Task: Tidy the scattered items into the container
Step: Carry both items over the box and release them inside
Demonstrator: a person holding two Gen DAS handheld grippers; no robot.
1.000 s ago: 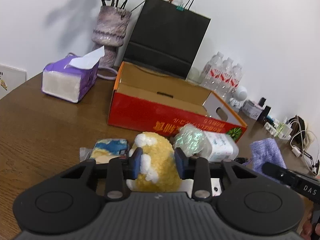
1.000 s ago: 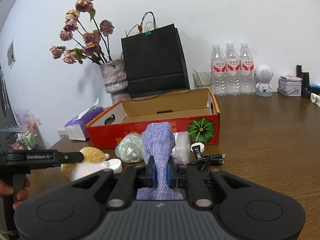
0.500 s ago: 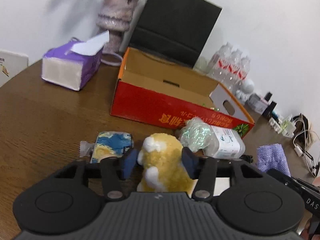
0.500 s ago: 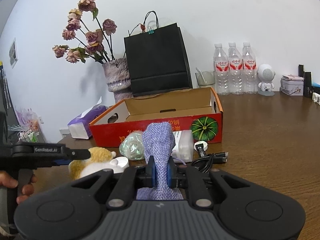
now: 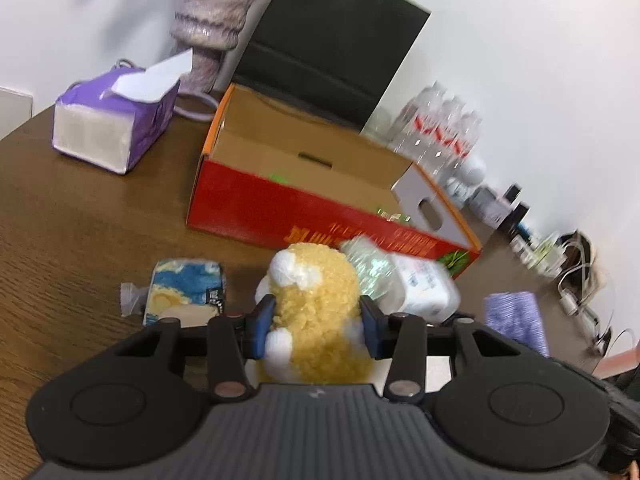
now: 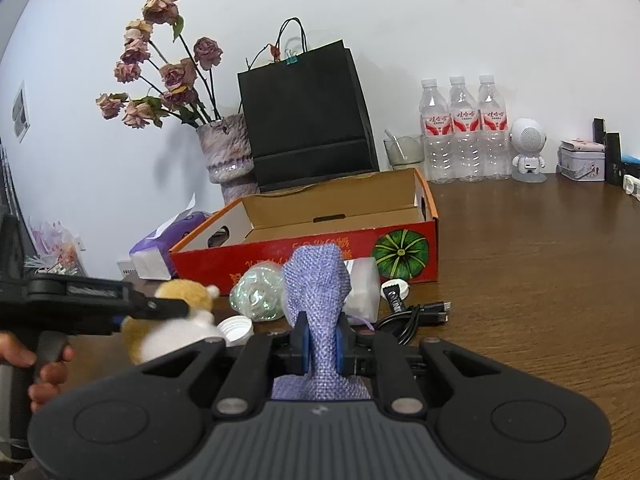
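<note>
The left claw, its jaws just closing, pinches the yellow plush toy above the counter. The right claw pinches the lilac woven pouch before the red cardboard box.

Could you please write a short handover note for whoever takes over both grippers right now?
Left gripper: jaws have just been closing around the yellow plush toy; pads at its sides.
Right gripper: shut on the purple woven pouch, held in front of the box.
Red cardboard box: open; nothing visible inside.
On the table in front of it: snack packet, iridescent ball, white pack, bottle cap, black cable.
Done: nothing boxed. Left: everything.
</note>
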